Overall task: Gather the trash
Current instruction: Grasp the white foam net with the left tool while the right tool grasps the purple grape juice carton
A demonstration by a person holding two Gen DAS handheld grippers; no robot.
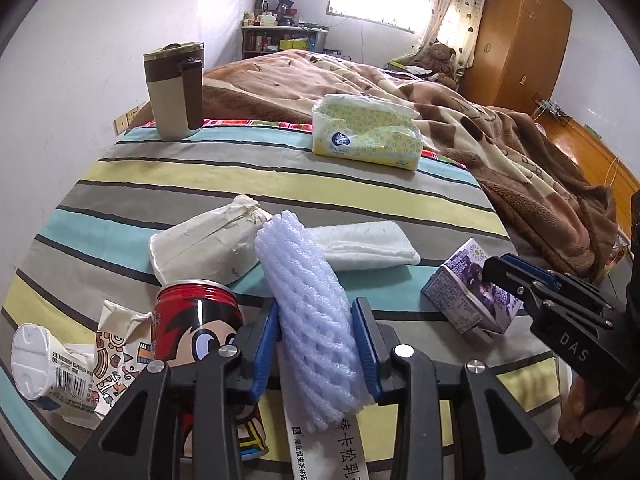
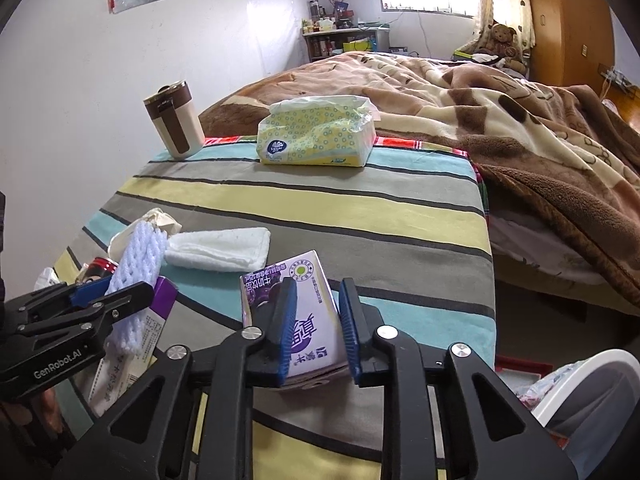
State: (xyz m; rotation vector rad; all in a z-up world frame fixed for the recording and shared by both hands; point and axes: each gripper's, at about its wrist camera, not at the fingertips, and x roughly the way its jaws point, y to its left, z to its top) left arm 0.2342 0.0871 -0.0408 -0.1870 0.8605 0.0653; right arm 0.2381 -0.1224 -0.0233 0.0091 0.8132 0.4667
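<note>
Foam: I see a pale lilac foam net sleeve [image 1: 310, 320] standing between the blue pads of my left claw [image 1: 319, 344], which is clamped on its lower half; the upper end sticks out past the fingertips and leans toward the far left.
Left claw from the other camera: my right wrist view shows the left claw [image 2: 114, 294] at the left edge with the foam net sleeve [image 2: 138, 258] pinched in it, above a purple-edged box [image 2: 160, 312].
Carton: the purple and white milk carton [image 2: 304, 312] sits between the pads of my right claw [image 2: 318, 328], both pads pressing its sides, so I read this claw as clamped on it. The carton's top reaches beyond the fingertips.
Right claw from the left camera: the right claw [image 1: 500, 272] comes in from the right and grips the milk carton [image 1: 466, 300] at the near right of the desk.
Desk: the striped cloth [image 1: 280, 184] covers it.
Other litter: a red can [image 1: 192, 320] stands just left of my left claw; a crushed cream paper cup [image 1: 204, 240] lies behind it; a white yoghurt cup [image 1: 40, 364] lies at the far left.
Cloth pad: a folded white towel [image 1: 364, 246] lies just behind the sleeve.
Far edge: a brown and beige mug [image 1: 176, 92] and a yellow tissue pack [image 1: 366, 132] stand well apart from both claws.
Bin: a white bin rim [image 2: 588, 384] shows at the lower right.
</note>
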